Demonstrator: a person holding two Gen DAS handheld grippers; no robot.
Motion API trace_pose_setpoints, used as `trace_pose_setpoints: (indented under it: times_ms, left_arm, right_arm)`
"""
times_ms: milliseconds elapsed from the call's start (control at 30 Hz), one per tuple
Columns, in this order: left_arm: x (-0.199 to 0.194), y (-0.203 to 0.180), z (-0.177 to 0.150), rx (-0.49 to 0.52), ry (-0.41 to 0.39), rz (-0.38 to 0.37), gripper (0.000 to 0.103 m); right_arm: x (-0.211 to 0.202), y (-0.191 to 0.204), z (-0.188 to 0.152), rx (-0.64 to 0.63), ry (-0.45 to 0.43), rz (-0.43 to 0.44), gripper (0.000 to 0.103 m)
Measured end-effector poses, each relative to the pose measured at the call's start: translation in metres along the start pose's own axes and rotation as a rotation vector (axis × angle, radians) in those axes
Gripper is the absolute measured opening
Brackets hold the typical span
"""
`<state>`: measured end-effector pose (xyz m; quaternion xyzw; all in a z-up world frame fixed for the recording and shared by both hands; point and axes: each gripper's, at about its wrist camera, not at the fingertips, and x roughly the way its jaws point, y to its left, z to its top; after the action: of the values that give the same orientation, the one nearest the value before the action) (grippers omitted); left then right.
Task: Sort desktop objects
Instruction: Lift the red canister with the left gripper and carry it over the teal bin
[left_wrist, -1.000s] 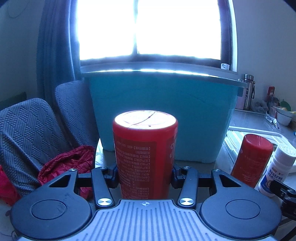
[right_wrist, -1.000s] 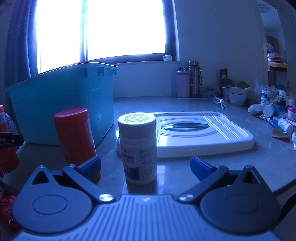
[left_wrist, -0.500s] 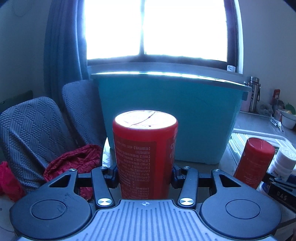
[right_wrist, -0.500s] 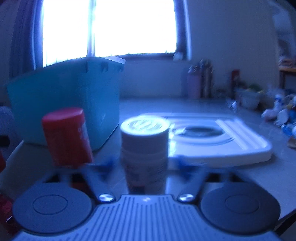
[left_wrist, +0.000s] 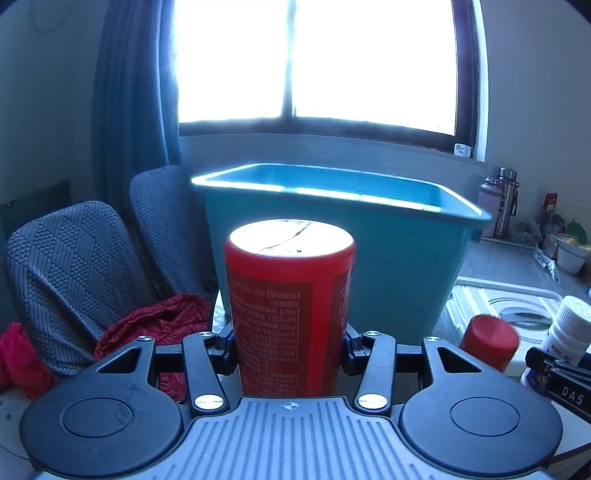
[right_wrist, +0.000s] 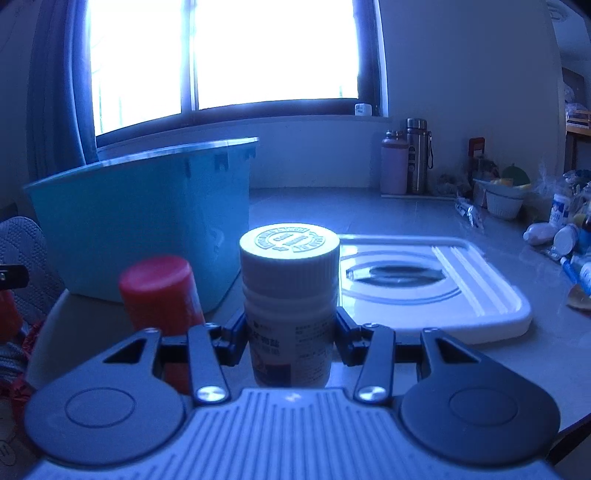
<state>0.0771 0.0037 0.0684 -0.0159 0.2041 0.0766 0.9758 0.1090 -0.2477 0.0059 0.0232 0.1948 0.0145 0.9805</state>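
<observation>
The left gripper (left_wrist: 290, 350) grasps a red can (left_wrist: 290, 306) in front of the teal bin (left_wrist: 388, 254). The right gripper (right_wrist: 290, 332) has just closed on a white bottle (right_wrist: 290, 295), right of the bin. Neither is in the bin yet. A second red can (right_wrist: 162, 291) waits beside it. Only the right view shows the white lid (right_wrist: 443, 291); only the left view shows the bin's inside.

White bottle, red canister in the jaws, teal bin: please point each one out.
white bottle (right_wrist: 290, 280): right wrist view, on its ribbed cap.
red canister (left_wrist: 288, 317): left wrist view, on its label.
teal bin (left_wrist: 399, 266): left wrist view, on its front wall.
</observation>
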Motion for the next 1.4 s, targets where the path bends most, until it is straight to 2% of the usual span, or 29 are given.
trace_pose_setpoints:
  times_ms: [233, 733, 1067, 1400]
  left_arm:
    - [-0.022, 0.002, 0.032, 0.026, 0.02, -0.011, 0.05]
    - [-0.05, -0.002, 0.096, 0.02, -0.031, -0.028, 0.05]
    - [-0.055, -0.01, 0.124, -0.015, -0.06, 0.0, 0.05]
    - [-0.018, -0.011, 0.161, -0.022, -0.081, 0.013, 0.05]
  right_arm:
    - [-0.03, 0.007, 0.038, -0.015, -0.009, -0.005, 0.048]
    - [-0.061, 0.011, 0.1, -0.053, -0.12, 0.037, 0.048]
    - [-0.058, 0.021, 0.129, -0.077, -0.162, 0.102, 0.048]
    - [-0.022, 0.037, 0.159, -0.08, -0.181, 0.139, 0.048]
